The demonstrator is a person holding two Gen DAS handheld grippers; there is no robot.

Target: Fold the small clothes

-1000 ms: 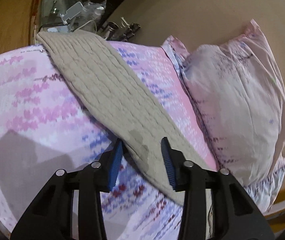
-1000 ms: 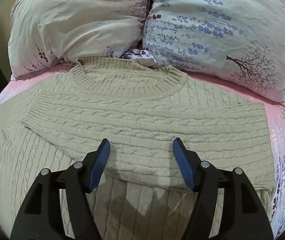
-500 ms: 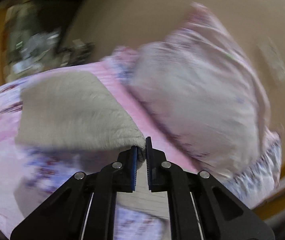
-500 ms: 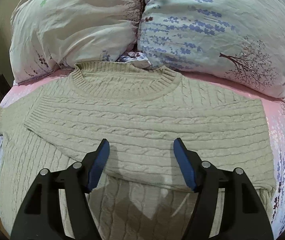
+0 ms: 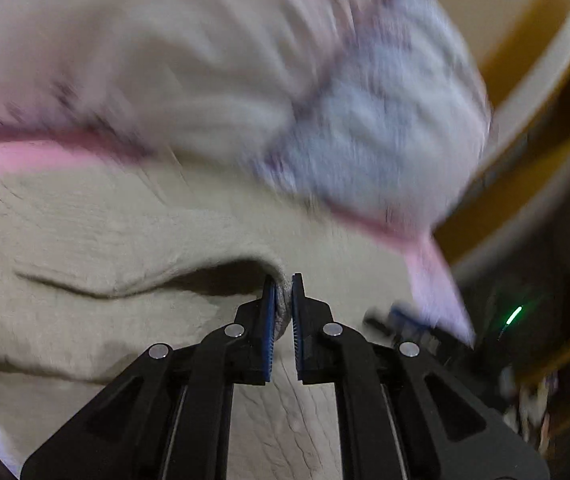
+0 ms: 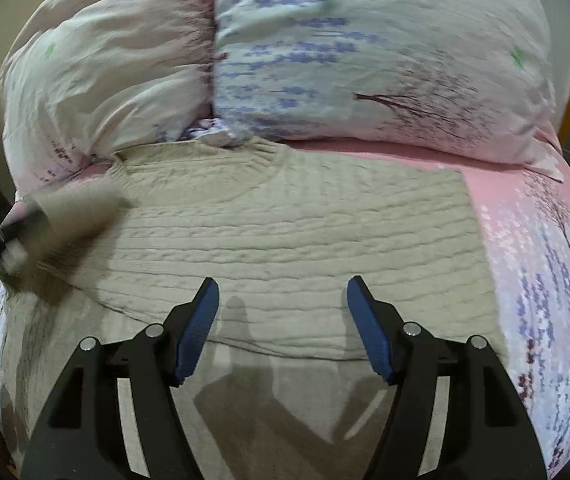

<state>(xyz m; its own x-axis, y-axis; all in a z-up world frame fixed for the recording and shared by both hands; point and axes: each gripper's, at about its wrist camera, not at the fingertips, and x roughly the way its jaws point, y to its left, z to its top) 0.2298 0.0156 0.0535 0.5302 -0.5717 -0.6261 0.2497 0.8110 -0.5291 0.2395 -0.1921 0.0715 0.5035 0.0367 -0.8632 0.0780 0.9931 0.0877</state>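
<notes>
**A:** Pinching a bunched edge of the beige knit sweater [image 5: 133,232], the left gripper [image 5: 283,312] has its blue pads nearly together, with only the wad of knit between them. See it?

**B:** Yes. The cloth rises from the pads in a raised fold, with a dark shadow under it, above the rest of the sweater. That view is blurred, so I cannot tell which part of the garment it holds.

**A:** And the right gripper [image 6: 283,320]?

**B:** Its fingers stand wide apart with nothing between them. It hovers above the lower middle of the sweater [image 6: 285,240], and its shadow falls on the knit just below.

**A:** Where does the sweater lie?

**B:** Spread on the bed, on a pink printed sheet [image 6: 545,280], its ribbed collar [image 6: 205,160] pointing at the pillows. One sleeve lies folded across the chest. At the left edge of the right view, a blurred lifted piece of knit [image 6: 73,212] hangs from the left gripper's dark body.

**A:** The pillows?

**B:** Two, side by side and touching: a pale pink pillow [image 6: 105,60] on the left, a blue-flowered pillow [image 6: 385,48] on the right. The collar reaches the gap between them.
</notes>
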